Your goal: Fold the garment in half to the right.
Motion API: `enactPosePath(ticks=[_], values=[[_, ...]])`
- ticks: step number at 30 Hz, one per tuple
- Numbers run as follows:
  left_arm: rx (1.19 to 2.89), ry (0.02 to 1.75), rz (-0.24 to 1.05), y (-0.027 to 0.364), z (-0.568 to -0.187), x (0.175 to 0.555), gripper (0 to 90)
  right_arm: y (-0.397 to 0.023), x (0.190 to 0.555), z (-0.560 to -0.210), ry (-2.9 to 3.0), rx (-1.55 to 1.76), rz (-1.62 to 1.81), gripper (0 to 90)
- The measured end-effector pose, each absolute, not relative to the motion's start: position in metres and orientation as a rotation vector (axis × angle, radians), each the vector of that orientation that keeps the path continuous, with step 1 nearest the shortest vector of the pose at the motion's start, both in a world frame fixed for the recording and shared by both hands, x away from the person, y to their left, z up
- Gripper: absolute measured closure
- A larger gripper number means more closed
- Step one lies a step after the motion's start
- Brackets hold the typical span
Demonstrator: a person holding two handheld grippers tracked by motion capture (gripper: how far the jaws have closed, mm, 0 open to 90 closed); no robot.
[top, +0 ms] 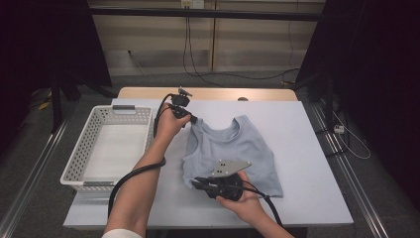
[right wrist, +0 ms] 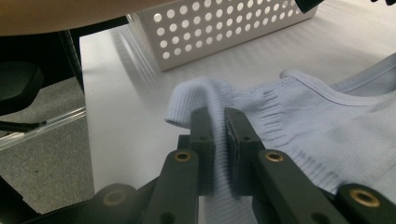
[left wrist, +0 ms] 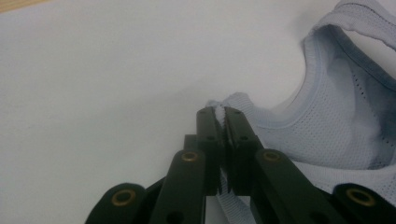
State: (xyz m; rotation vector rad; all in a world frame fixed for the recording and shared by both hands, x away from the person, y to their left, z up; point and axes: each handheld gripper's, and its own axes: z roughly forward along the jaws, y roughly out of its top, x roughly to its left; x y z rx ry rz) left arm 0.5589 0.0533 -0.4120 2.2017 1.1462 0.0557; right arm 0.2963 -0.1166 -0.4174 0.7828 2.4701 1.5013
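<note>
Dim room with dark curtains at both sides, pale wall panels and loose cables at the back; a table (top: 307, 148) with a matte white top and a wooden far edge stands in the middle. On it lies a light blue tank top (top: 242, 153), soft mesh knit with ribbed hem and bound neckline, spread mostly flat right of centre. Its long axis runs from neck at the far side to hem at the near side, neck opening pointing away from the person. Left gripper (left wrist: 221, 113) has its jaws closed tight on the strap at the top's far left corner, serrated pads biting the thin fabric. Right gripper (right wrist: 218, 119) has its black jaws clamped on a raised fold of the ribbed hem at the near left corner. A white plastic basket (top: 86, 148), rectangular with perforated walls, sits just left of the top, near the left forearm. Black cables trail from both grippers toward the table's near edge.
</note>
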Motion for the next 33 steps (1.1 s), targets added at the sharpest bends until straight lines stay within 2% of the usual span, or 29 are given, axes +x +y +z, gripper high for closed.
enactPosePath(ticks=[33], values=[[2.219,1.181,-0.024,0.072,-0.396,0.571,86.6,-0.100,0.296,-0.405,2.419,0.777,1.474,83.6]])
